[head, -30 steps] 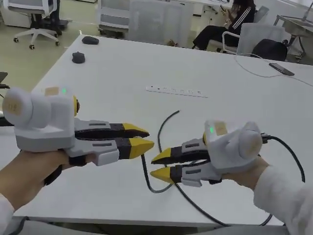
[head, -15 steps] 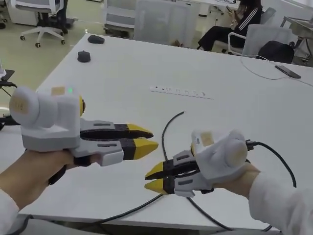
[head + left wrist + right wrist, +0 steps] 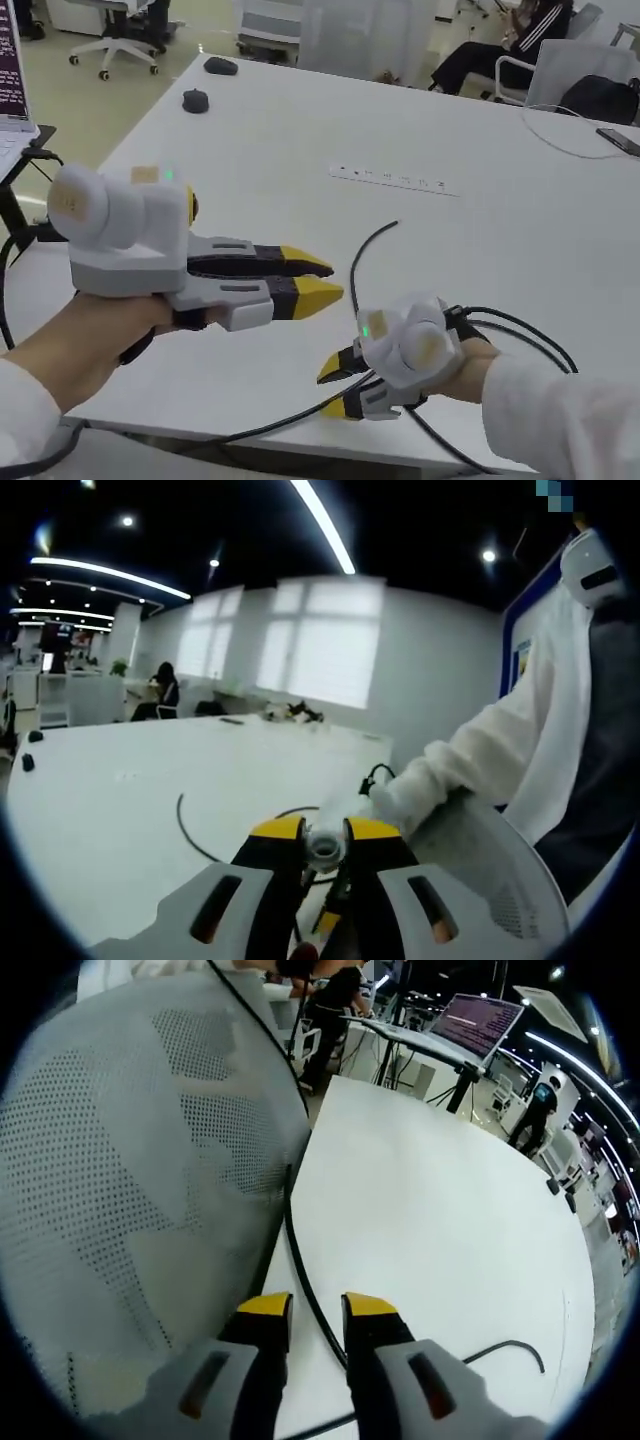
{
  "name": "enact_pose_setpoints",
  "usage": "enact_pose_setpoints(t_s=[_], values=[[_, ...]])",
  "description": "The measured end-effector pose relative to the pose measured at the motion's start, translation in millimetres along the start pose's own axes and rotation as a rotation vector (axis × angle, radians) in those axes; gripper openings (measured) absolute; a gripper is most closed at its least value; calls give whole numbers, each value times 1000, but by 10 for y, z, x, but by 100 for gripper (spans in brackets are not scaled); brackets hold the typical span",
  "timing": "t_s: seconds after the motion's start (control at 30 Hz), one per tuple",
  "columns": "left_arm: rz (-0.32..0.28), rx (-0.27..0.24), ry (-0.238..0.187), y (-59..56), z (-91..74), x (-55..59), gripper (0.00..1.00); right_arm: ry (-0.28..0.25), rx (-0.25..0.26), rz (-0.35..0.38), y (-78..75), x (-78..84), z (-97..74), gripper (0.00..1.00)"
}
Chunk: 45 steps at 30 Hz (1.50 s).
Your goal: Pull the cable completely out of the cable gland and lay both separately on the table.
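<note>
Left gripper (image 3: 325, 280): jaws closed on a small pale round plastic cable gland (image 3: 322, 846), held above the white table (image 3: 300, 140) near its front edge.

Right gripper (image 3: 317, 1305): low at the table's front edge, jaws a little apart. A thin black cable (image 3: 300, 1260) runs through the gap; pad contact cannot be told.

On the table the cable curves, one end lying toward the table's middle. Another stretch drops past the front edge.

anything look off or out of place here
The black cable droops over the table's near edge instead of lying on top, passing loose between the right gripper's open jaws. The left gripper grips the white cable gland.
</note>
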<state>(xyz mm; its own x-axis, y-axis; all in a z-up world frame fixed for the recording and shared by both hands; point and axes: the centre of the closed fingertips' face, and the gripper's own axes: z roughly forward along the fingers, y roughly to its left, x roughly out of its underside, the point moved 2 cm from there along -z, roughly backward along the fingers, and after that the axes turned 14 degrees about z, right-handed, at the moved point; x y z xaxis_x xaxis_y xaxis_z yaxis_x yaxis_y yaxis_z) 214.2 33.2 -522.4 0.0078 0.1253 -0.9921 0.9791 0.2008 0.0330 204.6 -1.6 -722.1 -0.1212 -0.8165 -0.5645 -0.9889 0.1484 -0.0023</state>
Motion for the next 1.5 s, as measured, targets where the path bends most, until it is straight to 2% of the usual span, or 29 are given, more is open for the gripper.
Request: enact_pose_setpoints(t_s=[0.07,0.13,0.2,0.23,0.3,0.37,0.4,0.43,0.47,0.5,0.53,0.57,0.6,0.63,0.67,0.77,0.83,0.87,0.9,0.93,0.97,1.03,1.17,1.23,1.3,1.37,1.43,1.47,1.5], values=[[-3,-5,1,12,-3,5,16,8,-3,-6,5,23,45,15],[-9,-13,-1,37,-10,10,16,47,-9,-33,4,102,98,10],[-15,-21,-1,56,-15,15,17,74,-3,-55,-13,164,130,0],[-17,-23,-1,64,-17,17,17,76,-4,-49,-26,175,140,0],[-24,-29,-1,79,-20,24,17,44,-3,12,-59,143,115,0],[-28,-30,1,88,-17,34,17,32,40,17,-175,135,93,0],[-30,-31,2,90,-15,38,17,44,86,19,-281,155,59,0],[-31,-30,3,91,-13,41,17,48,107,30,-349,169,40,0],[-33,-30,5,93,-10,49,17,28,110,70,-408,159,13,0],[-33,-30,7,95,-8,53,17,1,69,102,-382,133,7,0],[-36,-30,9,97,-4,60,17,-45,-14,119,-292,86,6,0],[-37,-30,10,100,-3,64,17,-49,-64,114,-213,82,1,0],[-38,-31,12,102,0,70,17,-24,-65,17,-173,106,-2,0],[-39,-32,13,105,0,72,17,-6,-71,-36,-140,128,-1,0],[-39,-34,13,109,2,77,17,27,-83,-56,-84,182,23,2],[-41,-39,14,119,5,80,17,43,-84,-45,-48,247,107,15],[-45,-41,16,127,9,90,17,65,-74,-37,-81,301,153,16],[-48,-42,16,129,11,93,17,32,-90,-10,-70,263,134,15],[-49,-42,17,128,13,99,17,48,-57,-18,-130,268,153,14],[-49,-42,18,126,16,102,17,35,-64,-9,-125,242,139,13],[-49,-40,19,124,19,105,17,64,-42,-25,-170,271,129,5],[-49,-37,21,119,28,109,17,69,-47,-25,-180,249,115,5],[-50,-39,21,122,29,109,17,15,2,37,-327,167,48,5],[-50,-44,18,130,25,104,17,-16,44,83,-456,119,4,5],[-52,-52,14,146,20,99,17,-21,88,108,-609,109,-52,5],[-58,-60,8,162,9,92,17,-68,121,161,-754,61,-118,4],[-62,-70,5,182,0,89,17,-109,177,242,-943,46,-203,3],[-64,-76,6,191,-5,92,17,-115,225,296,-1073,72,-247,3],[-65,-79,7,197,-8,95,17,-110,250,333,-1143,103,-267,3]])
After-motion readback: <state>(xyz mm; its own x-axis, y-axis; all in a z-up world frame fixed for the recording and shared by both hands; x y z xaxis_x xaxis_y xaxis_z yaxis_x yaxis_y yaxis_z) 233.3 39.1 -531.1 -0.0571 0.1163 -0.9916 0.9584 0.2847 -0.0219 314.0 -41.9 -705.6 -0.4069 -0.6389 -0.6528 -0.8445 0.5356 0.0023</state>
